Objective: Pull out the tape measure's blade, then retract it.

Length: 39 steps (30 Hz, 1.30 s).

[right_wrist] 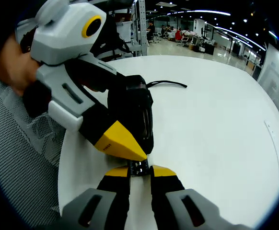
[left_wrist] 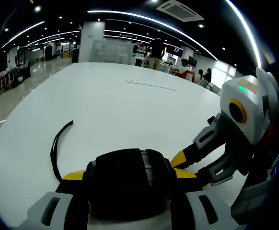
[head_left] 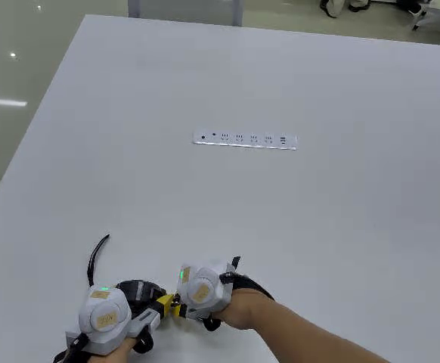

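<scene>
A black tape measure (left_wrist: 130,179) lies near the table's front edge, and my left gripper (left_wrist: 130,175) is shut on its case with a yellow-tipped jaw on each side. The case's black wrist strap (left_wrist: 57,146) trails across the table to the left. In the right gripper view the case (right_wrist: 132,108) sits just ahead of my right gripper (right_wrist: 139,169), which is shut on the short blade tip (right_wrist: 139,167) at the case's mouth. In the head view the left gripper (head_left: 158,304) and the right gripper (head_left: 177,308) meet tip to tip beside the tape measure (head_left: 138,290).
A white power strip (head_left: 244,141) is set into the middle of the white table (head_left: 318,219). The table's left edge runs diagonally beside a glossy floor. People stand far off beyond the table's far end.
</scene>
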{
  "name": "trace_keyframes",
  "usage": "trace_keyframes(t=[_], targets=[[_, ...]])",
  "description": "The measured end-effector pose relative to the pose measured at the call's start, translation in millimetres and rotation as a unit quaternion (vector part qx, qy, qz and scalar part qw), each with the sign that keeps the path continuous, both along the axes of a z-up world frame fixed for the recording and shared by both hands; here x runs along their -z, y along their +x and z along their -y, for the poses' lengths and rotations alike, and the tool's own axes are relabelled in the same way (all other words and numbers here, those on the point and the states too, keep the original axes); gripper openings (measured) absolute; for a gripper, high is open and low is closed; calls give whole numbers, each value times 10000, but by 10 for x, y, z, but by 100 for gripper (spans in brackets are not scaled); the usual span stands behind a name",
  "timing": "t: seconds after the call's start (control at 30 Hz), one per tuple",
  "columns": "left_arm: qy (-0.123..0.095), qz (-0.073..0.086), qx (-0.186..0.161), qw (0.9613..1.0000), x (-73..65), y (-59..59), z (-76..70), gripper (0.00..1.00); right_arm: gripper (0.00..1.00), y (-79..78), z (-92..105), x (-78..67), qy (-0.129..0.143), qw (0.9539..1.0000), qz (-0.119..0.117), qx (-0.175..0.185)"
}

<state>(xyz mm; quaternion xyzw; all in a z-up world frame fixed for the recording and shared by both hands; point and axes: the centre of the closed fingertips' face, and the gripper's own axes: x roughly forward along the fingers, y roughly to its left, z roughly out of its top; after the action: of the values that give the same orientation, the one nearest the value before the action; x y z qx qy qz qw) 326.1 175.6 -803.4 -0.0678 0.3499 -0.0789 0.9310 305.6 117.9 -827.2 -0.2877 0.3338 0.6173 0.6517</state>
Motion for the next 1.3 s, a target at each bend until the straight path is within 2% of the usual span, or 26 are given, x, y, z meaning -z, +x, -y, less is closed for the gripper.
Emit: trace_keyframes(t=[0.5, 1.0, 1.3], targets=[[-22, -10, 11, 10000, 0, -3, -1, 66, 15, -3, 4, 6, -58, 9999, 84, -101], [-49, -19, 40, 10000, -1, -6, -3, 66, 15, -8, -140, 6, 84, 9998, -1, -170], [-45, -15, 31, 10000, -4, -3, -2, 66, 15, -11, -140, 0, 103, 9998, 20, -178]])
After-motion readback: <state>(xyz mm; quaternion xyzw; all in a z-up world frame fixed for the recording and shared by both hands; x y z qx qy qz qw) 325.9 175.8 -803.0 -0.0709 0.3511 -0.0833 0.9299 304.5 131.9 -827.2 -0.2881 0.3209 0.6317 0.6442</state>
